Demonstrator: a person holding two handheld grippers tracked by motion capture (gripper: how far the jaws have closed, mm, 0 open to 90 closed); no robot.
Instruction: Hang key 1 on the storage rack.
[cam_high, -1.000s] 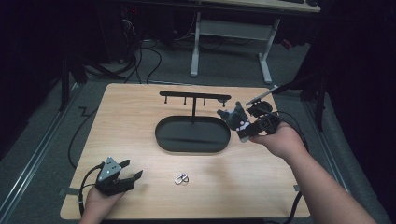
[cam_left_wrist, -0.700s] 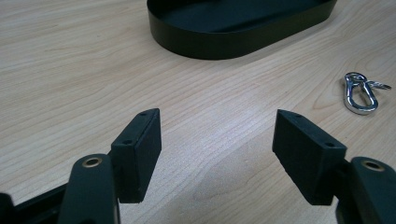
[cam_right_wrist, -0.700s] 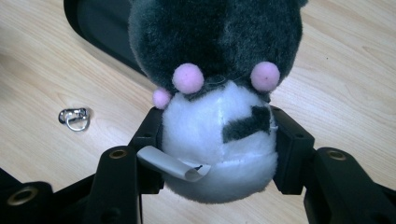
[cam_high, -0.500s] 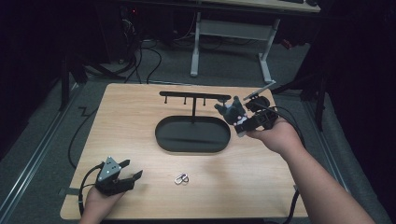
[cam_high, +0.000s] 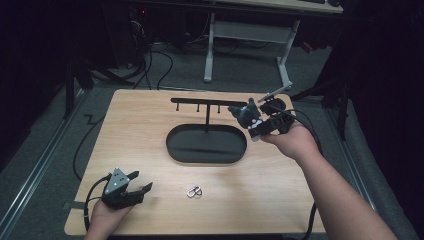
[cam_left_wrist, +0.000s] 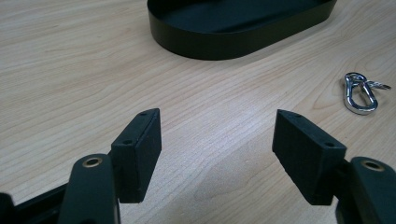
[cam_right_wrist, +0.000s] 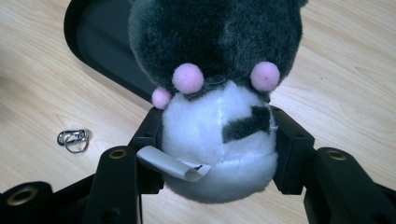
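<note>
Overall: wooden table (cam_high: 150, 125), light grain. Black oval tray (cam_high: 206, 144) at table centre, T-shaped hook rack (cam_high: 206, 104) rising from its far side. Right gripper (cam_high: 251, 121) above table just right of tray, jaws pinching grey-and-white plush toy (cam_right_wrist: 219, 93) by white body; pink pom-poms, paper tag visible. Left gripper (cam_left_wrist: 217, 154) near table's front left corner, jaws spread wide, nothing between. Silver carabiner clip (cam_high: 194, 191) lying flat near front edge, well apart from both grippers.
</note>
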